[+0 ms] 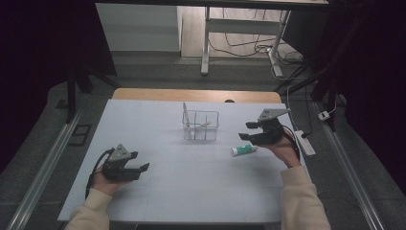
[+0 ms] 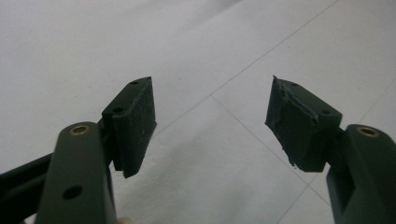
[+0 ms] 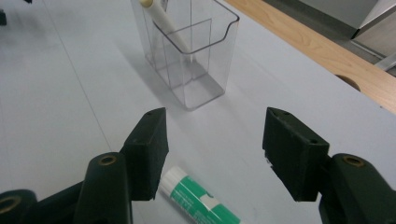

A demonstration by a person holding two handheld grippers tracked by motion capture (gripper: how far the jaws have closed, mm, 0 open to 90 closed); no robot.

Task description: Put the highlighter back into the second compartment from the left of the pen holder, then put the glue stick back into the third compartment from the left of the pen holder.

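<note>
Two tongs are in hand, one at each side of the high view. The right tongs [image 1: 248, 131] sit at the right of centre in that frame, jaws spread wide and gripping nothing. In the right gripper view the right tongs [image 3: 212, 149] rise from the bottom edge with a broad gap between the pads. A green and white glue stick [image 3: 198, 199] lies flat on the table [image 3: 56, 116] low in that view, its white cap end just beside the left jaw, most of its body showing in the gap; I cannot tell whether the jaw touches it. In the high view the glue stick [image 1: 244, 150] lies just below the right tongs, right of the frame's centre.

The left tongs [image 1: 139, 163] are at the lower left of the high view, near the table's surface, also spread wide and holding nothing. In the left gripper view the left tongs [image 2: 212, 123] frame only bare white table [image 2: 215, 46] marked with thin grid lines.

Farther out, a clear plastic organiser [image 1: 201, 125] stands upright near the middle of the high view, well apart from the left tongs and nearer the right ones. In the right gripper view the organiser [image 3: 196, 60] fills the upper centre, divided into compartments, with a cream-coloured pen [image 3: 170, 30] leaning inside.
</note>
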